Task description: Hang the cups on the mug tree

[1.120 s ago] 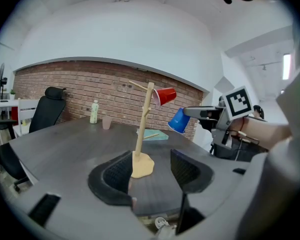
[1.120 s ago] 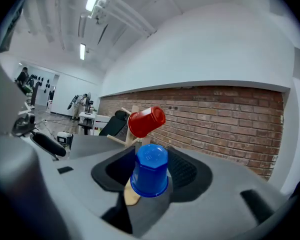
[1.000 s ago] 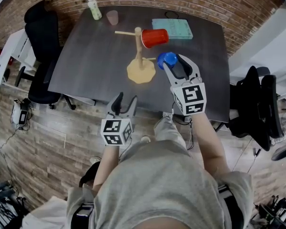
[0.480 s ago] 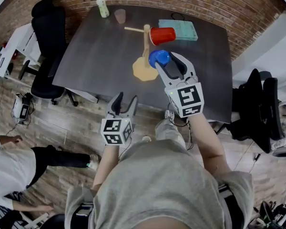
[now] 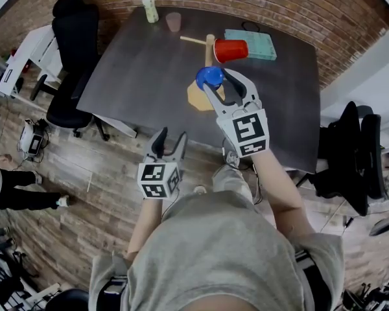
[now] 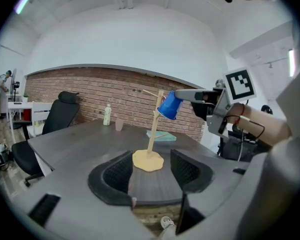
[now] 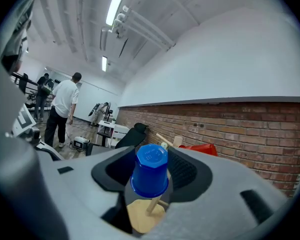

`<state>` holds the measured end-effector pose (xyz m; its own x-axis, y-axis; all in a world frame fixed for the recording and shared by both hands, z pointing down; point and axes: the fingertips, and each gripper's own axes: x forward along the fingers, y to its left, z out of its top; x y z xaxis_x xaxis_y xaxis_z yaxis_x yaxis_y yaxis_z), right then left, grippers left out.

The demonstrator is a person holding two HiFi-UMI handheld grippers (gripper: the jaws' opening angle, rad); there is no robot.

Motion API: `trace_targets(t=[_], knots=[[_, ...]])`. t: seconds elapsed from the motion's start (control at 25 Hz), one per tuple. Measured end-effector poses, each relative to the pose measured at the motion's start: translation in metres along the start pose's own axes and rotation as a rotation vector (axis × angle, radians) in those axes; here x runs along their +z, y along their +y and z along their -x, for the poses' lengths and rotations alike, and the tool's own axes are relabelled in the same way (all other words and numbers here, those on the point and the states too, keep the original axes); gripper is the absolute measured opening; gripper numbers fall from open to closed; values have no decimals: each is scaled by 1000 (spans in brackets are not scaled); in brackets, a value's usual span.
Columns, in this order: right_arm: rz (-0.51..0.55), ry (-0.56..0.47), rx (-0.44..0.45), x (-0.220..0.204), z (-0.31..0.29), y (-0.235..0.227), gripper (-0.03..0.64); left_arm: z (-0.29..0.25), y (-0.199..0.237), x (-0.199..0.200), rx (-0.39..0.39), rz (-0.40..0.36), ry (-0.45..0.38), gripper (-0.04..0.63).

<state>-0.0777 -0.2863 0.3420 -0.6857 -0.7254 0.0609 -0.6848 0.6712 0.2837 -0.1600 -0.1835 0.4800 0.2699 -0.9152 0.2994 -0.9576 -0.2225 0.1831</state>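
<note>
A wooden mug tree (image 5: 209,52) stands on a tan base (image 5: 198,98) on the dark table (image 5: 136,70). A red cup (image 5: 231,49) hangs on its right peg. My right gripper (image 5: 219,85) is shut on a blue cup (image 5: 209,77), held bottom-forward just in front of the trunk, above the base. In the right gripper view the blue cup (image 7: 150,170) sits between the jaws, with the red cup (image 7: 200,148) behind. My left gripper (image 5: 168,142) hangs open and empty before the table's near edge. From the left gripper view the blue cup (image 6: 169,105) overlaps the tree (image 6: 152,129).
At the table's far edge stand a pale bottle (image 5: 149,7) and a pink cup (image 5: 174,22); a teal box (image 5: 249,44) lies behind the tree. Black office chairs (image 5: 74,76) flank the table. People (image 7: 65,109) stand in the room beyond.
My right gripper has carried the blue cup leftward and up, from right of the tree's base to in front of its trunk. The left gripper looks much the same.
</note>
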Motion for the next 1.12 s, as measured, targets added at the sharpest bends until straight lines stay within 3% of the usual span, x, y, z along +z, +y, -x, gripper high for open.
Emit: trace_targets(t=[1.12], knots=[[37,97,4,-48,-37,8,207,-6,5,-8,13,11,25,232]])
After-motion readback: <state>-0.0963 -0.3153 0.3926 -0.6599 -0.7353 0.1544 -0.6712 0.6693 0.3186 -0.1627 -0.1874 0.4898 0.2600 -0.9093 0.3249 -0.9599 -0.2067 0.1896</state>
